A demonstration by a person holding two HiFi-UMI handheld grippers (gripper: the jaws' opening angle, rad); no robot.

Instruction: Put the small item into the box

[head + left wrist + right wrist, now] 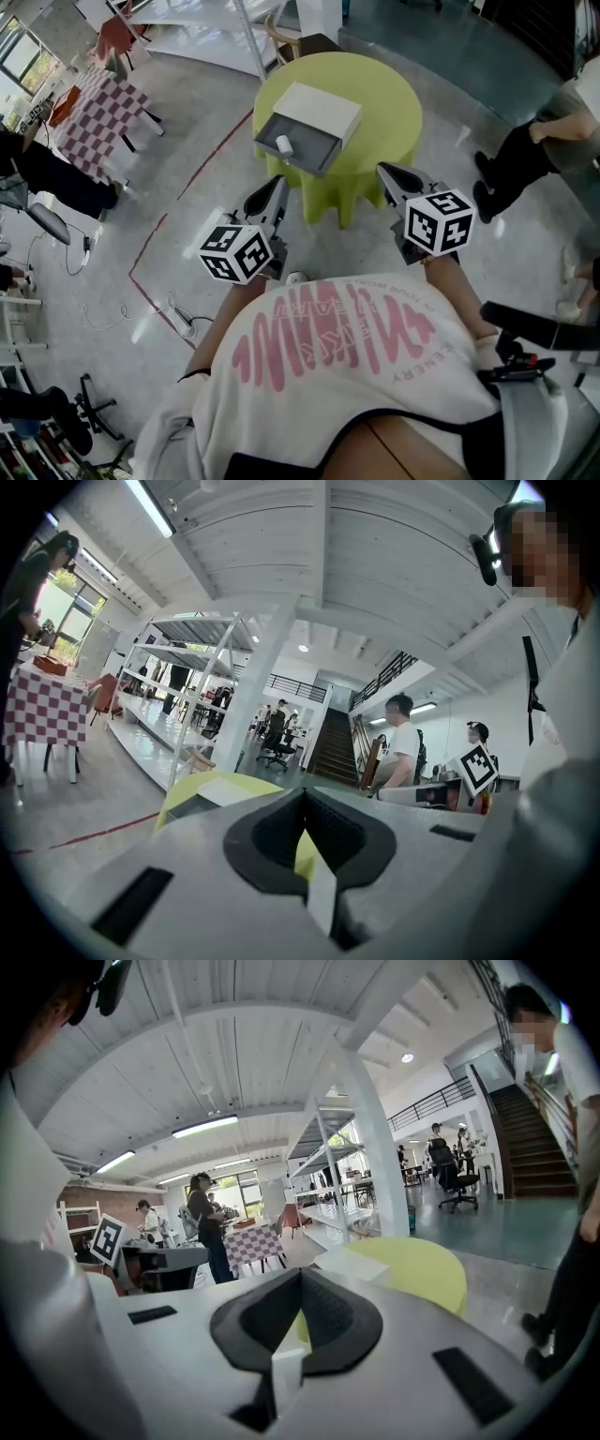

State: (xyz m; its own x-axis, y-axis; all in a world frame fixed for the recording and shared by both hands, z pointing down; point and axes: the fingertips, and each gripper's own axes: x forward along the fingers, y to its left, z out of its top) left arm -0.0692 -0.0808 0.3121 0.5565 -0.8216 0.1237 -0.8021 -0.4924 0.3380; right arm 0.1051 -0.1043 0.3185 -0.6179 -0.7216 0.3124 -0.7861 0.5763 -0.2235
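On a round yellow-green table [380, 89] stands a box [322, 110] with a white top and a grey drawer [305, 155] pulled out toward me. A small white item [284, 144] lies inside that drawer. My left gripper [278, 181] hovers over the floor short of the table's near left edge, its jaws shut and empty. My right gripper [382, 170] hangs at the near right edge, also shut with nothing in it. In the left gripper view the shut left gripper [305, 797] points at the table [183, 796]. In the right gripper view the box [352, 1263] shows past the shut right gripper [300, 1276].
A red-checked table [98, 112] and a person stand far left. Another person [525, 150] stands right of the yellow table. Red tape lines [150, 244] and a cable [183, 319] cross the grey floor. White shelving [187, 667] and a pillar [262, 686] rise behind.
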